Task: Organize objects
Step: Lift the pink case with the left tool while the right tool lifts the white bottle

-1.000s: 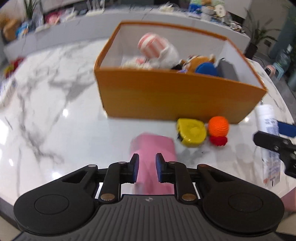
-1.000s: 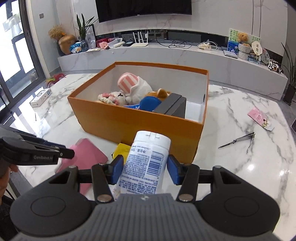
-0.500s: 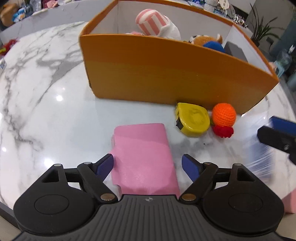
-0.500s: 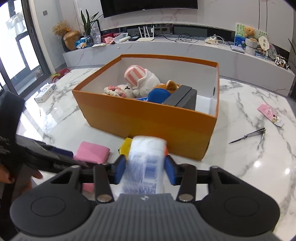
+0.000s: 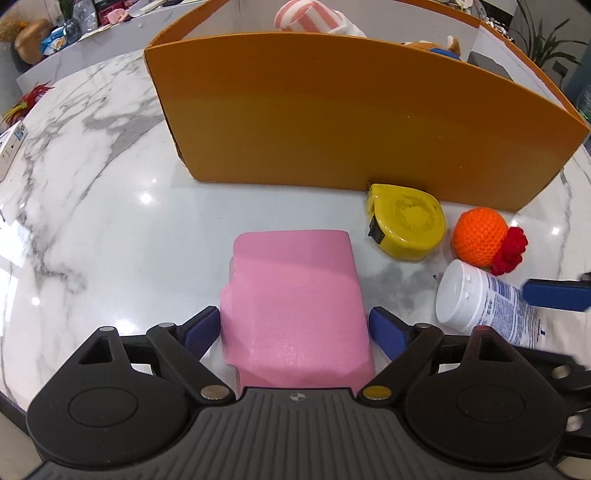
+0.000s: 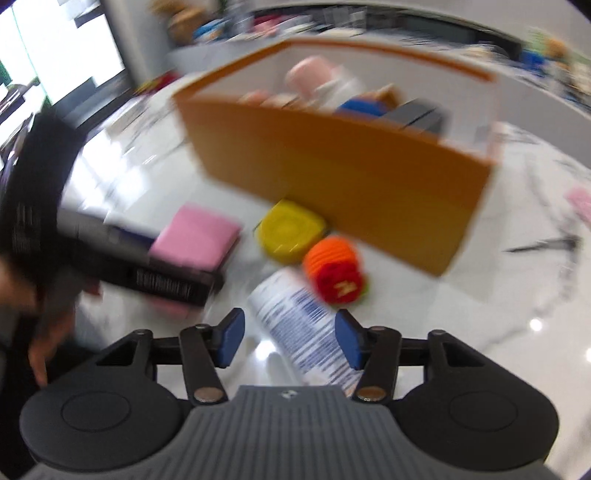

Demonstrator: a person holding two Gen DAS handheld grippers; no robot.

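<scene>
While the left claw (image 5: 294, 328) opens wide over the pink pad (image 5: 295, 302), its blue fingertips (image 5: 201, 326) stand on either side of the pad's near end, close to its edges, no visible squeeze on it; pad lies flat on the marble tabletop (image 5: 110, 206), in front of the orange box (image 5: 332, 110).

Right claw (image 6: 287, 338) is also opening, white bottle (image 6: 303, 325) with blue print between the fingers; bottle sits at a slant across the gap, a clear gap on the left side, right pad close to it or touching, cannot tell through the motion blur; in the left wrist view the bottle lies on its side on the tabletop, cap end toward the pad, one blue finger of the right claw above it.

Yellow tape measure (image 5: 406, 225) sits against the box's front wall; orange and red crochet toy (image 5: 484, 240) just right of it, near the bottle cap.

Box holds a pink-striped plush (image 5: 314, 16), more soft toys, a dark grey block (image 5: 487, 64).

Right view heavily blurred; left claw body and a hand (image 6: 22, 291) at its left edge; thin metal tool (image 6: 543, 244) on the tabletop, far right.
</scene>
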